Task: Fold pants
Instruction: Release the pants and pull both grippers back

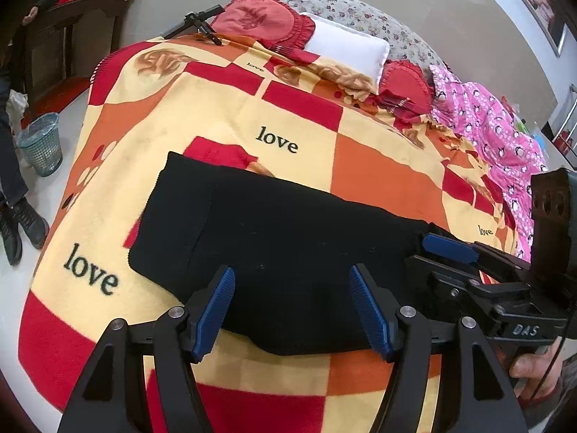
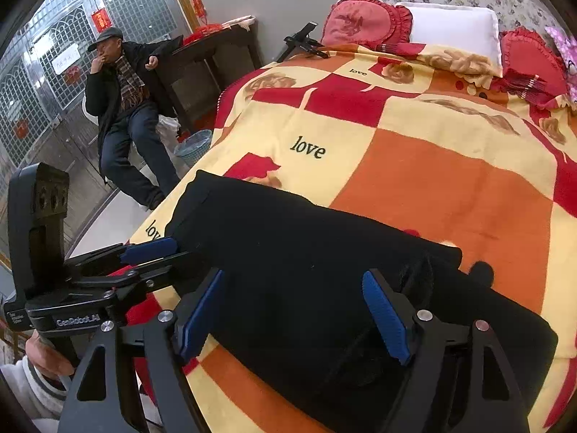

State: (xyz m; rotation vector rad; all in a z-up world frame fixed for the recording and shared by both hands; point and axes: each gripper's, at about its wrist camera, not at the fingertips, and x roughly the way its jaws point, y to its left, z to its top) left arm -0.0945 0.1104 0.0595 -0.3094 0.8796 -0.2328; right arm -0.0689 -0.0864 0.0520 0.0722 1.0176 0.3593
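The black pants (image 1: 274, 252) lie folded in a long band across the near part of the bed, on the red, orange and cream "love" blanket (image 1: 378, 173); the left gripper (image 1: 292, 306) hovers over their near edge, fingers spread and holding nothing. The right gripper (image 2: 294, 319) hangs over the other end, likewise spread wide; a man (image 2: 122, 108) sits by the wall, beside a bin (image 2: 193, 146).
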